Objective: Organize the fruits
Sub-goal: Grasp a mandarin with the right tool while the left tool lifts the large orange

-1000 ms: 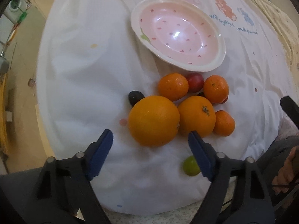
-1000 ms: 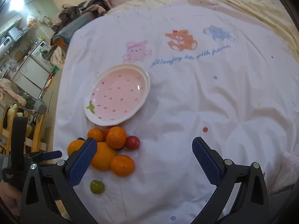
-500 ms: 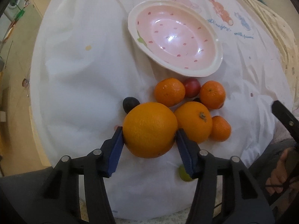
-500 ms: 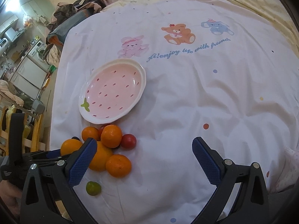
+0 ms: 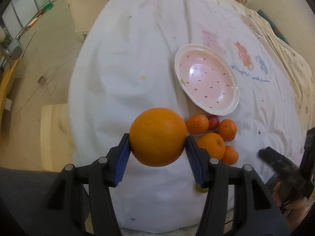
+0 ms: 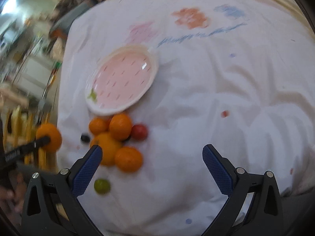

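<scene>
A: What do the left gripper [image 5: 157, 153] fingers [image 5: 122, 157] have?

B: The big orange [image 5: 158, 136]. The blue pads press on both its sides, and it looks lifted off the white sheet [image 5: 122, 90].

A: And the right gripper [image 6: 152, 169]?

B: Its fingers stand wide but are closing, with nothing between them; they hang over bare sheet. The small green fruit [image 6: 101, 185] lies just beside the left finger, on its inner side.

A: What lies past the fingers?

B: In the left view, just right of the held orange, the pile: a second orange [image 5: 211, 145], three smaller ones [image 5: 197, 123], and a red fruit [image 5: 213, 122] tucked behind. The right view also shows a small dark fruit [image 6: 85, 137] at the pile's left edge. Beyond the pile, further right of the left fingers, sits the pink dotted plate [image 5: 234, 106], with nothing in it. Farthest off, the animal prints and lettering on the sheet.

A: So which step is this?

B: I'd judge the first carry: fruit picked, not yet placed. The next move calls for swinging the orange forward and right over the pile, clearing the plate's rim, lowering into the hollow and only then easing the fingers apart, since a round fruit may roll.
</scene>
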The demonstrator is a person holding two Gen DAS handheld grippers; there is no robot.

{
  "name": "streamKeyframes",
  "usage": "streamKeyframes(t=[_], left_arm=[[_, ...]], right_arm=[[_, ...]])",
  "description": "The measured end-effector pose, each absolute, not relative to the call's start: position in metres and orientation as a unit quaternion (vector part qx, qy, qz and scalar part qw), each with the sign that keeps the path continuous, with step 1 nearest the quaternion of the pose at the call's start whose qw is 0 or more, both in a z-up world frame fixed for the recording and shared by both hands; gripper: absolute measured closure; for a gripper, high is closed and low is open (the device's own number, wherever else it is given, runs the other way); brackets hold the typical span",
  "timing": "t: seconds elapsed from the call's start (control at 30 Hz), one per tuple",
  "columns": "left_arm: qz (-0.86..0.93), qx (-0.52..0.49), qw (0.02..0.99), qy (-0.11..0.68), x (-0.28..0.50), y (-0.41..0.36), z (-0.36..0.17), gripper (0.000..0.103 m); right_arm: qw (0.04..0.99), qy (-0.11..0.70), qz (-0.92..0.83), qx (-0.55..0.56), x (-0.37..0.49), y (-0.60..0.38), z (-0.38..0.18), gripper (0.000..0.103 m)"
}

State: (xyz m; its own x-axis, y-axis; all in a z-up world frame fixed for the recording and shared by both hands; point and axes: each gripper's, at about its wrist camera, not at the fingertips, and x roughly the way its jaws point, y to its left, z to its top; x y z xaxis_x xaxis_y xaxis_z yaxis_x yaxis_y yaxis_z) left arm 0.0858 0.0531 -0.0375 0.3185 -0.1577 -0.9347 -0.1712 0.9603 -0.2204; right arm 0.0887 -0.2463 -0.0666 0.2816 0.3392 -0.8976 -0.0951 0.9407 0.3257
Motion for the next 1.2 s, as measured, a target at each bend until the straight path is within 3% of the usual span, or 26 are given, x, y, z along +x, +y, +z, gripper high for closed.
streamKeyframes(t=[0.27,0.53,0.6,0.7,1.2], left_arm=[[-0.025,-0.143,0.795,0.59,0.085,0.041,-0.04,0.052],[-0.037,-0.152,0.785,0.599,0.086,0.038,-0.044,0.052],[-0.039,-0.153,0.785,0.599,0.086,0.036,-0.044,0.052],[-0.038,-0.148,0.786,0.599,0.086,0.032,-0.045,0.052],[-0.009,-0.126,0.801,0.586,0.086,0.031,-0.053,0.052]], right_arm=[[0.765,0.614,0.192,-0.033,0.083,-0.188,-0.095,0.024],[0.764,0.603,0.221,-0.054,0.091,-0.17,-0.103,0.036],[0.761,0.605,0.23,-0.042,0.091,-0.172,-0.102,0.048],[0.763,0.602,0.228,-0.052,0.09,-0.173,-0.101,0.059],[0.797,0.566,0.209,0.027,0.085,-0.211,-0.066,0.06]])
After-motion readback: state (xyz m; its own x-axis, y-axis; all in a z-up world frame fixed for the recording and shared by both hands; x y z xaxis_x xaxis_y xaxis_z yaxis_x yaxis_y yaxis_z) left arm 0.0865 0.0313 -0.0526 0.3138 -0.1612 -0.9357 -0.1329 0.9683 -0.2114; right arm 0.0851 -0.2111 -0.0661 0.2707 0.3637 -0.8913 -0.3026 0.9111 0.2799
